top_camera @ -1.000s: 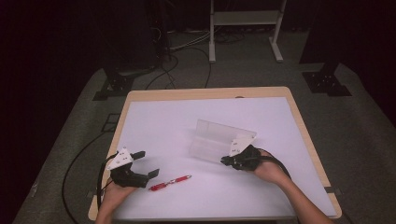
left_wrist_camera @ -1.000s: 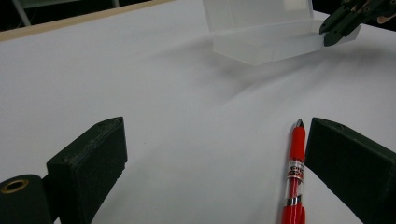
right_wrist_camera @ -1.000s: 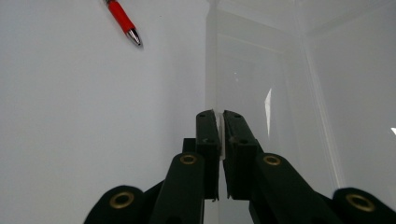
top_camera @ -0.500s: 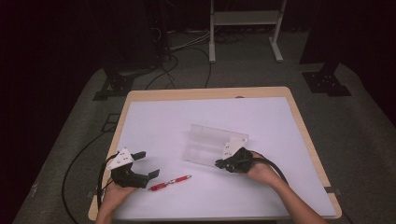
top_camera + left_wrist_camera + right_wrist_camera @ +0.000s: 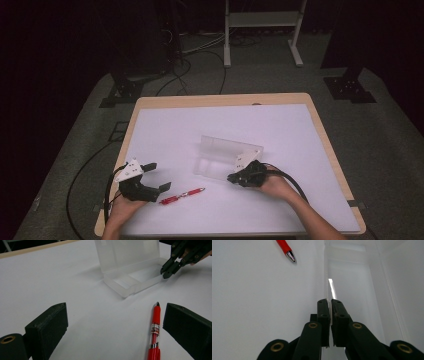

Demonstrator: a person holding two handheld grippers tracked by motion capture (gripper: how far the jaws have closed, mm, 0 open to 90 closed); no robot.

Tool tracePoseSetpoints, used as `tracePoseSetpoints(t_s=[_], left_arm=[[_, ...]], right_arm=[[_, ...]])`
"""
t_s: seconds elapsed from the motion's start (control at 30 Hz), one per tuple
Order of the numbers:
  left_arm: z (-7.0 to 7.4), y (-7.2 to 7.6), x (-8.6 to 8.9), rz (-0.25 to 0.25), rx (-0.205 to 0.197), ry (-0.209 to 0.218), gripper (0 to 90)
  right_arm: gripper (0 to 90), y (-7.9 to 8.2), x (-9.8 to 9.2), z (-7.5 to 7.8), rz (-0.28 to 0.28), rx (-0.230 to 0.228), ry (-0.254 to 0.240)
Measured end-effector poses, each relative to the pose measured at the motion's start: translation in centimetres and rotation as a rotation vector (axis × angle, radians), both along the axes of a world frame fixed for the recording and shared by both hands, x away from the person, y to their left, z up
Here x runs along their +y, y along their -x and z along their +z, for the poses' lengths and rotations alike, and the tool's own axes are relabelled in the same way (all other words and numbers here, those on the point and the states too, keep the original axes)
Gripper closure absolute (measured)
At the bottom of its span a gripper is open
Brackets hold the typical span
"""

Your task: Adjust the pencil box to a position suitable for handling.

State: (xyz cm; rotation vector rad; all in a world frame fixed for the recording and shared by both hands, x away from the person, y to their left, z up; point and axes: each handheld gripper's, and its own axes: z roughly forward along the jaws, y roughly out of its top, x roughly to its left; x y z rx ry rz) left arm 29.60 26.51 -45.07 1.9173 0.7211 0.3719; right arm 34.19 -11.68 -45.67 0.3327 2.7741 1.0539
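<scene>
A clear plastic box [image 5: 220,159] lies open at mid-table, its lid standing up at the far side. My right gripper [image 5: 231,178] is shut on the thin wall at the box's near right corner; the right gripper view has that clear wall [image 5: 329,290] pinched between the two jaws of the gripper [image 5: 330,301]. A red pen [image 5: 182,195] lies on the white sheet left of it. My left gripper [image 5: 157,176] rests open beside the pen. In the left gripper view the pen [image 5: 155,325] lies just inside the right jaw, untouched, with the box [image 5: 132,272] and the right gripper [image 5: 166,271] beyond.
The white sheet covers the table, whose wooden rim [image 5: 225,99] shows along the far edge. Cables [image 5: 87,170] trail off the left side onto the dark floor. A white stand [image 5: 262,30] is behind the table.
My right gripper has shifted a little left and toward the near edge, and the clear box has moved with it. The left gripper and the pen have stayed put.
</scene>
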Motion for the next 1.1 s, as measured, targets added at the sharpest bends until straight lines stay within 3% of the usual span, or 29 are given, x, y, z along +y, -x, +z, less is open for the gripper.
tracePoseSetpoints(t_s=[0.43, 0.5, 0.83, 0.9, 1.0, 1.03, 1.1], left_arm=[[0.0, 0.0, 0.0, -0.008, 0.006, 0.000, 5.2], [0.0, 0.0, -0.1, -0.008, 0.006, -0.001, 5.2], [-0.1, 0.0, -0.2, -0.021, 0.013, -0.002, 5.3], [-0.1, 0.0, -0.3, -0.023, 0.015, -0.003, 5.3], [-0.2, 0.0, -0.4, -0.027, 0.018, -0.005, 5.3], [-0.2, 0.0, -0.4, -0.031, 0.019, -0.006, 5.3], [-0.2, 0.0, -0.4, -0.034, 0.022, -0.007, 5.3]], right_arm=[[84.0, -0.2, -0.1, -0.4, -0.006, 0.038, -0.003], [79.6, -0.1, -0.1, -0.3, -0.013, 0.057, -0.022], [63.5, 0.0, -1.5, 1.1, -0.027, 0.069, -0.085], [54.8, 0.2, -2.3, 1.5, -0.043, 0.067, -0.109], [54.0, 0.3, -3.0, 1.8, -0.061, 0.065, -0.118], [51.9, 0.5, -3.8, 2.1, -0.079, 0.068, -0.149], [49.2, 0.6, -4.5, 2.3, -0.092, 0.066, -0.159]])
